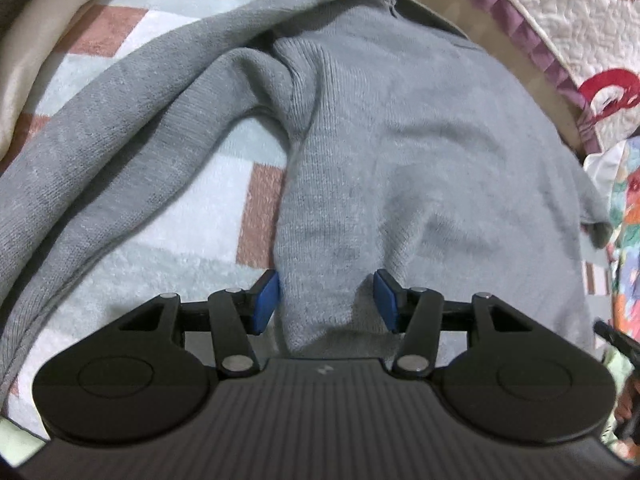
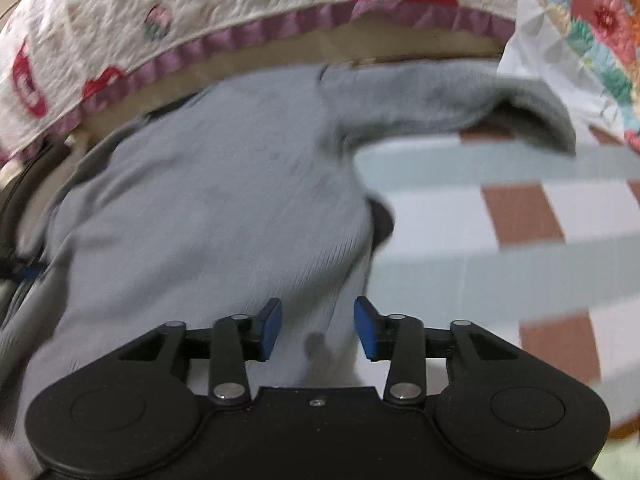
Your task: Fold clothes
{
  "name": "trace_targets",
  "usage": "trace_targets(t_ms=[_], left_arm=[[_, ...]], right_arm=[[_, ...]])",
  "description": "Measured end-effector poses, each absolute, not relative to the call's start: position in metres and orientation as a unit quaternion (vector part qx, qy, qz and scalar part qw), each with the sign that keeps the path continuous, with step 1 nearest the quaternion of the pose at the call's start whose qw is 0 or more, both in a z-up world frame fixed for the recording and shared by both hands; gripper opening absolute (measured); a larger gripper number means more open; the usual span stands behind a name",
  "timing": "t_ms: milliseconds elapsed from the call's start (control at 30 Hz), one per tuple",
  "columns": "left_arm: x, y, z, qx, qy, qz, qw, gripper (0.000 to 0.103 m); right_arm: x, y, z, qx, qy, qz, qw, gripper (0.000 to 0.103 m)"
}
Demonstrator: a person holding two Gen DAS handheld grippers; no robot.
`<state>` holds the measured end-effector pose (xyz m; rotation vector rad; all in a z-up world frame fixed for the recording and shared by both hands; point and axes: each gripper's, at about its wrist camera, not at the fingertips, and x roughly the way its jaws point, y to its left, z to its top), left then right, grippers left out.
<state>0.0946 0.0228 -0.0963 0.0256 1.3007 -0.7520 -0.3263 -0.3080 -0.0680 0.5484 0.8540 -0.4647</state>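
A grey knit sweater lies spread on a checked blanket, one sleeve trailing to the left. My left gripper has a bunched fold of the sweater's lower edge between its blue pads, and the cloth rises in ridges toward them. In the right wrist view the same sweater fills the left and middle. My right gripper holds its side edge between the blue pads; the cloth fills the gap. The other sleeve hangs raised at the right, with a shadow under it.
A quilted white cover with a purple frill borders the far side of the blanket. A flowered quilt sits at the right. A pale cushion edge runs along the left.
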Motion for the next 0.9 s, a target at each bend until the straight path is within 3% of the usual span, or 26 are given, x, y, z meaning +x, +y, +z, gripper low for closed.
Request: trace_targets(t_ms=[133, 267, 433, 467, 500, 600, 667, 800, 900], left_arm=[[0.091, 0.022, -0.097, 0.016, 0.589, -0.342, 0.732, 0.052], [0.086, 0.023, -0.093, 0.010, 0.589, -0.349, 0.729, 0.052], [0.075, 0.020, -0.089, 0.015, 0.591, -0.368, 0.718, 0.055], [0.073, 0.018, -0.089, 0.024, 0.591, -0.368, 0.717, 0.056], [0.072, 0.016, -0.091, 0.033, 0.594, -0.366, 0.715, 0.056], [0.067, 0.015, -0.091, 0.049, 0.596, -0.364, 0.714, 0.048], [0.065, 0.020, -0.087, 0.047, 0.589, -0.370, 0.717, 0.048], [0.069, 0.020, -0.090, 0.034, 0.601, -0.367, 0.709, 0.049], [0.069, 0.016, -0.092, 0.041, 0.617, -0.373, 0.691, 0.051]], right_arm=[[-0.349, -0.287, -0.067, 0.291, 0.429, -0.191, 0.834, 0.046], [-0.353, -0.277, -0.069, 0.318, 0.430, -0.180, 0.825, 0.066], [-0.335, -0.276, -0.082, 0.313, 0.433, -0.179, 0.826, 0.066], [-0.331, -0.276, -0.086, 0.307, 0.436, -0.173, 0.828, 0.053], [-0.328, -0.276, -0.090, 0.302, 0.438, -0.168, 0.830, 0.012], [-0.350, -0.273, -0.045, 0.273, 0.346, -0.163, 0.883, 0.007], [-0.376, -0.286, -0.026, 0.296, 0.344, -0.205, 0.867, 0.006], [-0.394, -0.290, -0.055, 0.243, 0.444, -0.285, 0.814, 0.005], [-0.399, -0.297, -0.070, 0.301, 0.438, -0.303, 0.791, 0.006]])
